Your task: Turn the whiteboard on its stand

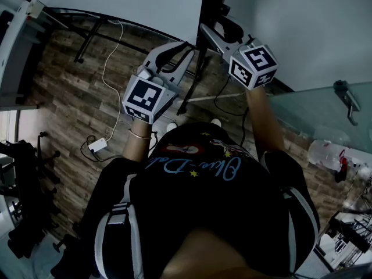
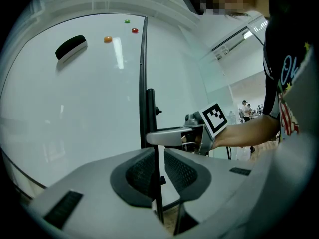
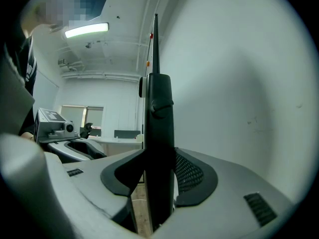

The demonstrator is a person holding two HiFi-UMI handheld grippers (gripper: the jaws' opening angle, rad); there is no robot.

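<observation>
Observed: a person in a black shirt stands on the wood-pattern floor (image 1: 64, 97) facing the whiteboard (image 2: 75, 108), a gripper in each hand, both raised to the black upright (image 2: 150, 108) at the board's edge.

Left gripper (image 2: 158, 169): the tongs are drawn almost together on the thin lower run of the upright. The left pad lies against it and only a sliver of light shows beside the right pad. The board face lies to the left of this grip.

Right gripper (image 3: 159, 178): the tongs are pinched on a broader part of the same upright, which fills the gap between the pads. A small knob (image 3: 157, 106) sits on the upright just above the grip. This gripper is farther along the upright than the left one and close to it.

Board: upright on its stand, with white surface visible on both sides of the black upright. On the face, high up, are a black eraser (image 2: 71, 47) and three small magnets, orange (image 2: 107, 39), red (image 2: 134, 31) and green (image 2: 127, 21).

Surroundings: a white cable (image 1: 107, 57) trails over the floor to a white adapter (image 1: 97, 145) at the left. A glass panel (image 1: 308, 118) with a metal handle (image 1: 347, 100) stands at the right, with a clear bottle (image 1: 328, 153) near it.
</observation>
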